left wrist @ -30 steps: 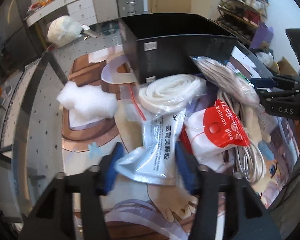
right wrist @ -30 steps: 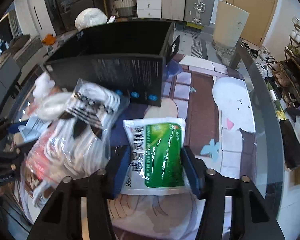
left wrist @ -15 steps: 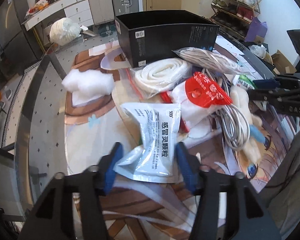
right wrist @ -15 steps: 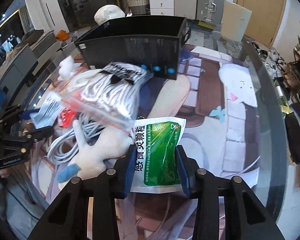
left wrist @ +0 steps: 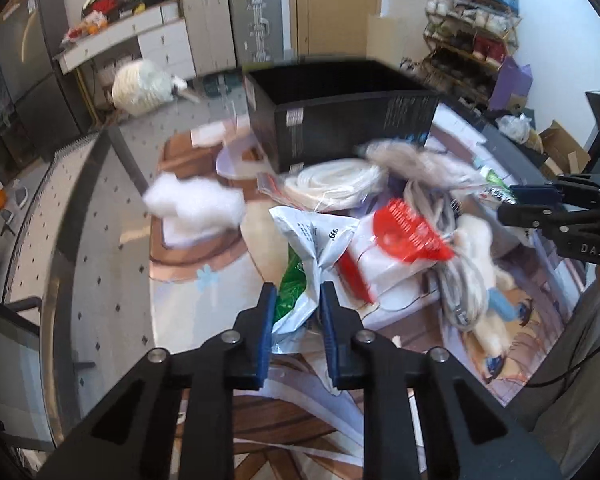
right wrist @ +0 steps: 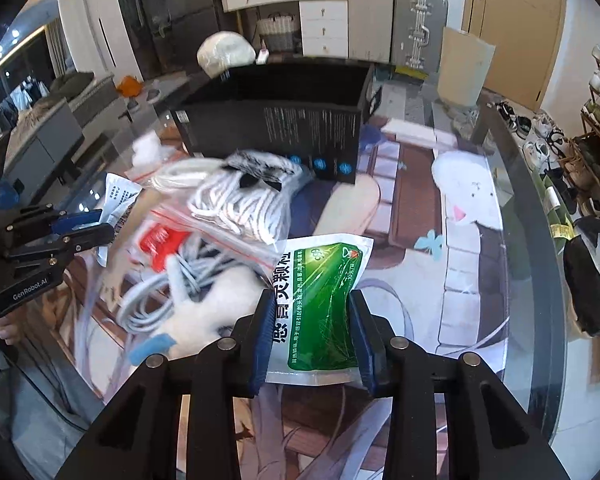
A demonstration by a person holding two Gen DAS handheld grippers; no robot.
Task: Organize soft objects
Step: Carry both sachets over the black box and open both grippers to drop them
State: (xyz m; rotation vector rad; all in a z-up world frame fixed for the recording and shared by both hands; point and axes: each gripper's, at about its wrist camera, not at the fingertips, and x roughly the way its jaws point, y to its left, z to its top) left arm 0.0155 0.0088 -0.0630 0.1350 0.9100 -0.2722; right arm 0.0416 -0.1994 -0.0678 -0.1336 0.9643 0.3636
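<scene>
My left gripper (left wrist: 296, 300) is shut on a white and green sachet (left wrist: 320, 240), which is crumpled and pinched between the blue pads above the mat. The jaws of my right gripper (right wrist: 310, 304) are closing, and its pads press on both sides of a green sachet (right wrist: 324, 272). Between the two lies a pile of soft items: a bagged white rope coil (left wrist: 332, 182), a red-labelled bag (left wrist: 404, 232), grey cable (left wrist: 460, 280) and a bag of white cord (right wrist: 244, 200). An open black box (left wrist: 340, 128) stands behind the pile.
A tuft of white stuffing (left wrist: 196, 204) lies on the printed mat (right wrist: 420, 280), left of the pile. The round glass table's edge (right wrist: 540, 240) curves along the right. A pale plush toy (right wrist: 220, 300) lies beside the cable. Drawers, suitcases and shoe racks stand beyond the table.
The left jaws closed hard on the sachet, crumpling it. The right jaws narrowed on the green sachet. Both grippers drew back from the black box.
</scene>
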